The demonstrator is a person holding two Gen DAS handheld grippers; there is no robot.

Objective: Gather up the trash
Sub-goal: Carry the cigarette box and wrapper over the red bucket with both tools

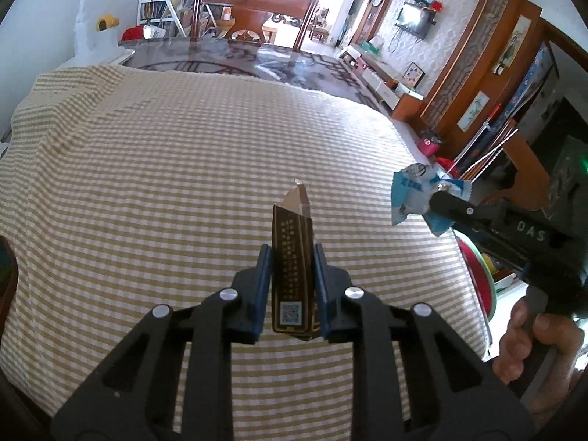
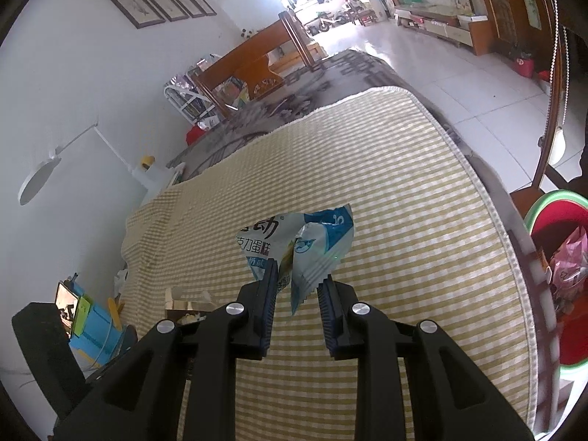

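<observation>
Clamped in the left gripper (image 1: 292,286), a brown carton (image 1: 293,257) points forward above the checked cloth (image 1: 165,169); the right gripper (image 2: 297,296) pinches a crumpled blue wrapper (image 2: 301,244) near a red bin (image 2: 551,228).

At lower centre of the frame, the left tool (image 1: 292,279) clamps a dark brown and gold carton (image 1: 293,257) upright between its blue pads, over the checked cloth (image 1: 165,169) that covers the bench. At the right edge, the right tool (image 1: 446,194) pinches a crumpled blue-and-white wrapper (image 1: 413,191), above a red bin (image 1: 477,279).
</observation>
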